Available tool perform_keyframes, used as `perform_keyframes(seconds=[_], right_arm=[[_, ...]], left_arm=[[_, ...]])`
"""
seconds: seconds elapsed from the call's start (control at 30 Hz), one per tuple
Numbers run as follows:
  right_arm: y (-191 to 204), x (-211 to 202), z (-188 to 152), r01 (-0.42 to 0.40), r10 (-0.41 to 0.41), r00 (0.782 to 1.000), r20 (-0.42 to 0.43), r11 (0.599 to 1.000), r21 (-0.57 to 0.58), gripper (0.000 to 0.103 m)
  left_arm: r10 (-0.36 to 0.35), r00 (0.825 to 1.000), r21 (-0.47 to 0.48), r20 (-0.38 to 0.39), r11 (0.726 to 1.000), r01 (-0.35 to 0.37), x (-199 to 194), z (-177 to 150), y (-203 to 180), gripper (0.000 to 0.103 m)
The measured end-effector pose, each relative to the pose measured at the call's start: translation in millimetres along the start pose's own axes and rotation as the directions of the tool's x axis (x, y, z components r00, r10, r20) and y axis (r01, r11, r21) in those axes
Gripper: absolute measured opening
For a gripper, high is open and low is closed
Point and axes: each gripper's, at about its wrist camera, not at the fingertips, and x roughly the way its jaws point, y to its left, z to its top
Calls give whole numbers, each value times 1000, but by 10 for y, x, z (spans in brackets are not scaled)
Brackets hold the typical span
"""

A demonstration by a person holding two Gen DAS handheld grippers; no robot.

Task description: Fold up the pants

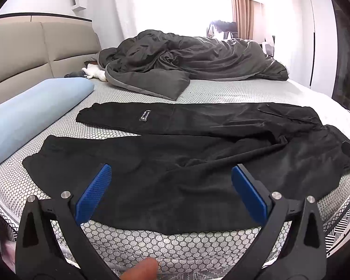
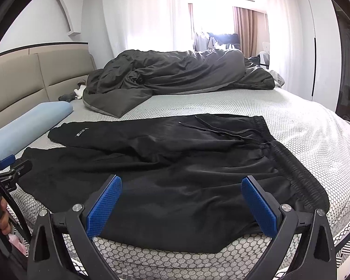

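The black soft-fabric pants [image 2: 175, 177] are seen spread flat and unfolded along the near edge of the honeycomb-patterned bed [image 2: 291, 121], both legs apart, while the left hand-held gripper [image 1: 170, 193] and right hand-held gripper [image 2: 182, 205] are held wide, nothing grasped, so every fold is judged left.

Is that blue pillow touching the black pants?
Apart. The left wrist view shows a strip of patterned mattress between the blue pillow and the black pants.

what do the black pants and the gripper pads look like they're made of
Pants: seemingly a soft knit or fleece, matte black, with a ribbed elastic waistband and a drawstring.
Pads: probably blue rubber or plastic, judging by the fine dimpled grip texture.
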Motion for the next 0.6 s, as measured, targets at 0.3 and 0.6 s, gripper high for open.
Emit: perform_keyframes(seconds=[0.3, 0.6], right_arm=[[34, 7, -7, 2, -2, 1000, 1, 1000, -3, 103], [30, 20, -7, -4, 4, 1000, 1, 1000, -4, 103]], left_arm=[[1, 1000, -7, -6, 1000, -1, 31, -12, 1, 102], [5, 1000, -9, -7, 1000, -5, 40, -16, 1, 102]])
